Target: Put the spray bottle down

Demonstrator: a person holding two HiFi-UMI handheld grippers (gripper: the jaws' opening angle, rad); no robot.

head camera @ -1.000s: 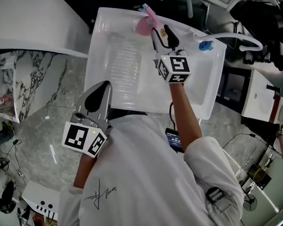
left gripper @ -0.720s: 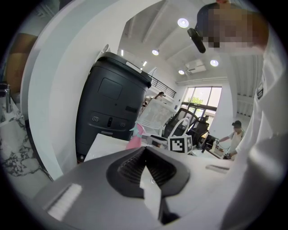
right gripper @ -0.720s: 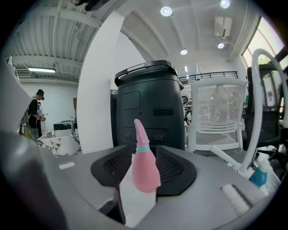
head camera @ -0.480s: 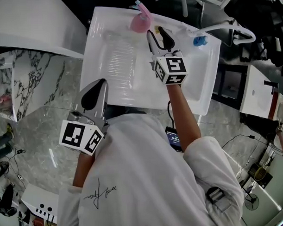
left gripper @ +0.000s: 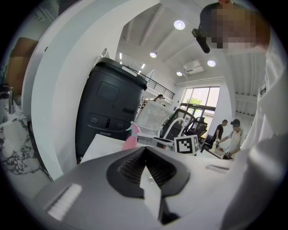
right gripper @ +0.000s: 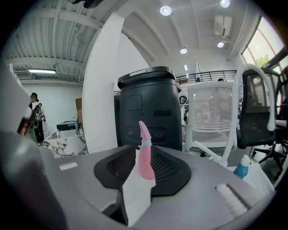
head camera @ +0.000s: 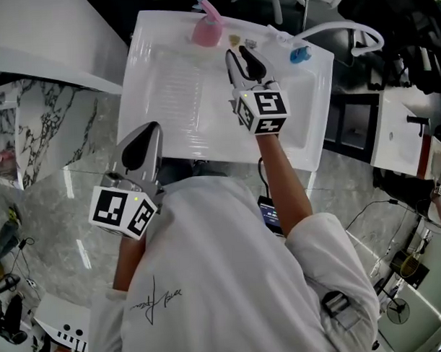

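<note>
The pink spray bottle [head camera: 207, 29] stands upright at the far edge of the white table [head camera: 177, 130]. My right gripper [head camera: 244, 61] hovers over the table a short way nearer than the bottle, apart from it. Its jaws are closing with nothing between them. The right gripper view shows the bottle [right gripper: 145, 155] standing free ahead of the fingers. My left gripper [head camera: 143, 142] is held low by the table's near edge, with its jaws together and empty. The left gripper view has the bottle [left gripper: 130, 140] far off, with the right gripper's marker cube [left gripper: 186, 144] to its right.
A small blue-capped bottle [head camera: 298, 55] and some small items [head camera: 235, 40] sit at the table's far right. A black machine [right gripper: 148, 108] and white chairs [right gripper: 211, 121] stand beyond the table. At the left is a marble counter [head camera: 46, 134]. People stand in the background [left gripper: 234, 134].
My right gripper has drawn back from the spray bottle, which stays standing at the far edge, and its jaws have narrowed. The left gripper has shifted a little.
</note>
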